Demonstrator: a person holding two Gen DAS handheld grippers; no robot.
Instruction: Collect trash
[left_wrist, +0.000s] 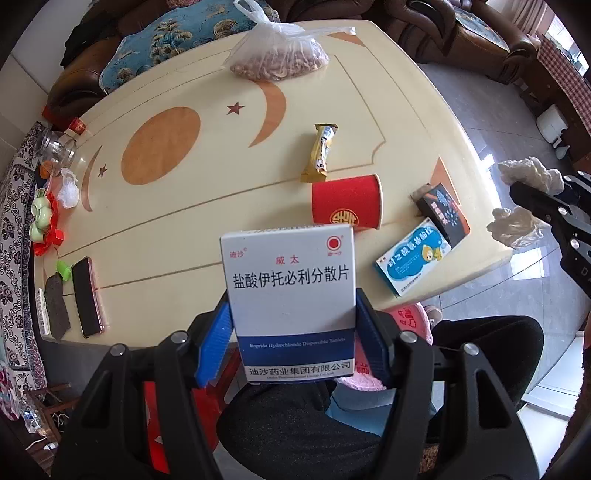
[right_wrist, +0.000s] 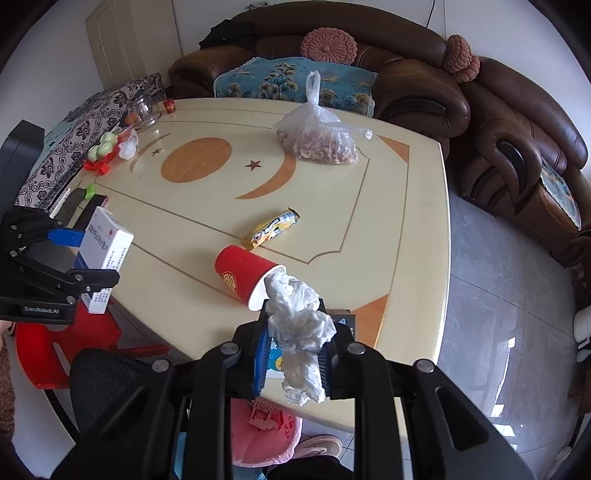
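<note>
2 items held: you carry 1 piece of trash in each gripper, both lifted clear of the table (left_wrist: 155, 221).
Left gripper (left_wrist: 291, 328): about half open, blue pads clamped on the 2 narrow sides of the white medicine box (left_wrist: 290, 291).
Box handling: light, stiff card; likely crushes if squeezed harder, so keep the hold on its edges.
Right gripper (right_wrist: 293, 354): nearly closed, pinching the crumpled tissue (right_wrist: 299, 332) around its middle.
Tissue handling: very light, soft, compressible; loose ends hang free and could snag.
Trash left on table: red paper cup (left_wrist: 347, 203) on its side, snack wrapper (left_wrist: 320, 153) just behind it, 2 small boxes near the table edge.
Cup handling: light, thin-walled, rolls easily; take it across the body.
Pink bin (right_wrist: 258, 435): below the table edge, probably your drop point.
</note>
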